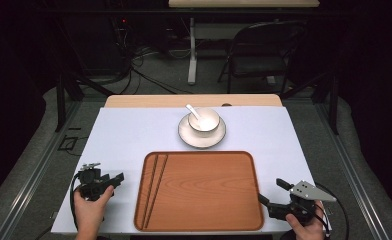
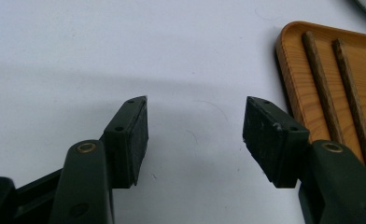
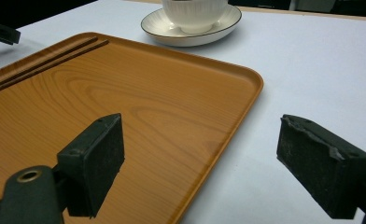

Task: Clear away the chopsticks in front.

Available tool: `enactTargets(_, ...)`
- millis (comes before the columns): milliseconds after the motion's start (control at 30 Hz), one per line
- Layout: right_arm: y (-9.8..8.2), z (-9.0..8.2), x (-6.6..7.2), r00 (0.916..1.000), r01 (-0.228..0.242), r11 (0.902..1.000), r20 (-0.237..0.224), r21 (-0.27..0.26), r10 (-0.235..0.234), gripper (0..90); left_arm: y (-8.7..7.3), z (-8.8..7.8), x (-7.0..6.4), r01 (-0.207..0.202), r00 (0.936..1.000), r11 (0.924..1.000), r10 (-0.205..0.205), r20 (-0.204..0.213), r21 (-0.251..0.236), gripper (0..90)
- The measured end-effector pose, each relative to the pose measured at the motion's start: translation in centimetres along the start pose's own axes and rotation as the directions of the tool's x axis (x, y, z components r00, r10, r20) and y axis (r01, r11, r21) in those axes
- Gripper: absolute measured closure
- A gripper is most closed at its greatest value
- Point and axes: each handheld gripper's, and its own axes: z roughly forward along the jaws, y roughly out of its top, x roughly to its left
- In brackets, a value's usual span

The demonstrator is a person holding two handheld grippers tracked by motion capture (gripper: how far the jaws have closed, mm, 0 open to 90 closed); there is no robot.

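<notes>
Rectangular woodgrain tray (image 1: 204,200), round-cornered; two slim dark chopsticks (image 1: 153,190) inside.

bare tray (image 1: 204,192) middle, chopsticks (image 1: 153,190) along left rim

Wooden tray (image 1: 209,190) with two chopsticks (image 1: 154,187) between left gripper (image 1: 115,181) and right gripper (image 1: 271,192), both open-jawed.

My left hand (image 1: 90,207) grips the black two-jaw left gripper (image 1: 115,180) low and level at my near left, its jaws spread wide with nothing between the pads (image 2: 135,140). My right hand (image 1: 306,227) holds the black right gripper (image 1: 273,192), topped by a grey three-cornered plate, at my near right, jaws gaping wide and empty.
</notes>
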Motion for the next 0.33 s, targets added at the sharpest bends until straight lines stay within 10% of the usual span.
enactTargets(333, -0.01, -0.04, 0.02, 1.0, 0.005, 1.0, -0.008, -0.004, -0.005, 14.6, -0.19, 0.2, -0.08, -0.005, 1.0, 0.9999, 0.005, 0.004, 0.012, 40.3)
